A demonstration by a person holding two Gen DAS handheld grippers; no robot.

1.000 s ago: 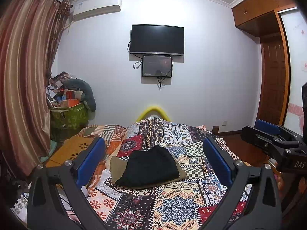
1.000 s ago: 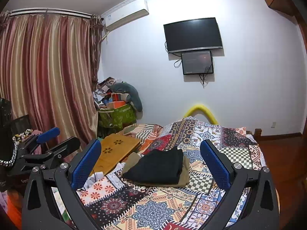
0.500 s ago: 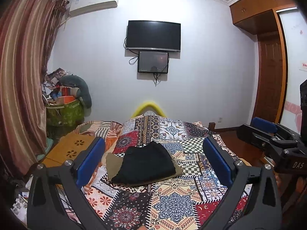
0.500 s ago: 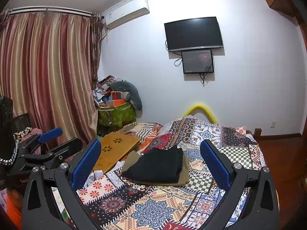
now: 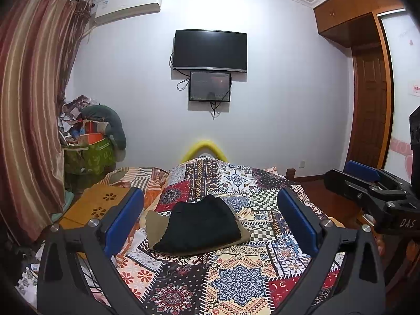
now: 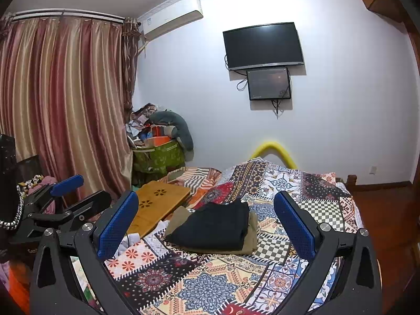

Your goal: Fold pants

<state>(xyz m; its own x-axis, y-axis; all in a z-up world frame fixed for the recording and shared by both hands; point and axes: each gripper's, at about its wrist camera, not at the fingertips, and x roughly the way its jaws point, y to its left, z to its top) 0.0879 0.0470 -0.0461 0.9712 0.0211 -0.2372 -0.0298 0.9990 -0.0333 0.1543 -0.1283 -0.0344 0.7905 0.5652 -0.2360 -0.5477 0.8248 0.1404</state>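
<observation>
Jaws on both our left gripper (image 5: 210,220) and right gripper (image 6: 206,216) gape wide and empty, well back from the black pants (image 5: 200,227) folded atop tan pants (image 5: 155,223) on the bed (image 5: 236,281). We should square the stack gently.

— Any lettering out there?
— "DAS" in white on the black body of the right gripper (image 5: 372,183), seen from the left wrist view.
— Anything else?
— A red sign (image 5: 414,89) by the door and the air conditioner's label (image 5: 103,4), both too small to read.
</observation>
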